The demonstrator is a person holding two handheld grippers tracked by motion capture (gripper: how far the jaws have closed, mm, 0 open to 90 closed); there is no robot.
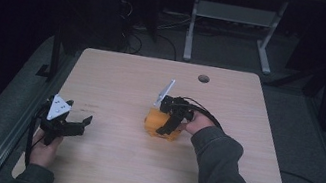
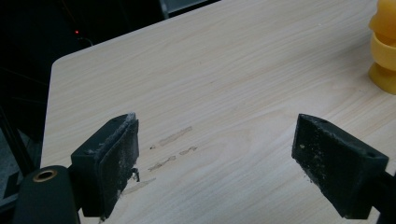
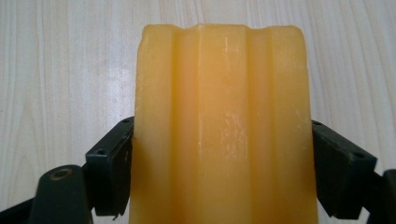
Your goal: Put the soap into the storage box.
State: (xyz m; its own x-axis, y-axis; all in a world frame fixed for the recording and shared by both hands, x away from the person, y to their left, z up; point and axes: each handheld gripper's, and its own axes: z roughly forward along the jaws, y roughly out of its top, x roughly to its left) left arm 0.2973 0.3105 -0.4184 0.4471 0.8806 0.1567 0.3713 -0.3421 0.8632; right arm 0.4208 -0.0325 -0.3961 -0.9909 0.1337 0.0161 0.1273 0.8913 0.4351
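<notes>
With our right hand-held gripper (image 3: 219, 177) pinching the yellow block (image 3: 219, 121) between smooth, waxy sides, we risk slippage onto the desk (image 3: 65, 70) if grip loosens.

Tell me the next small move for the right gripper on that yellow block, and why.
Probably lift it slightly, straight up. The right gripper already has a jaw pressed against each side of the yellow block, which seems to sit on the table. The left gripper waits open and apart near the table's left edge, so nothing blocks the way.
</notes>
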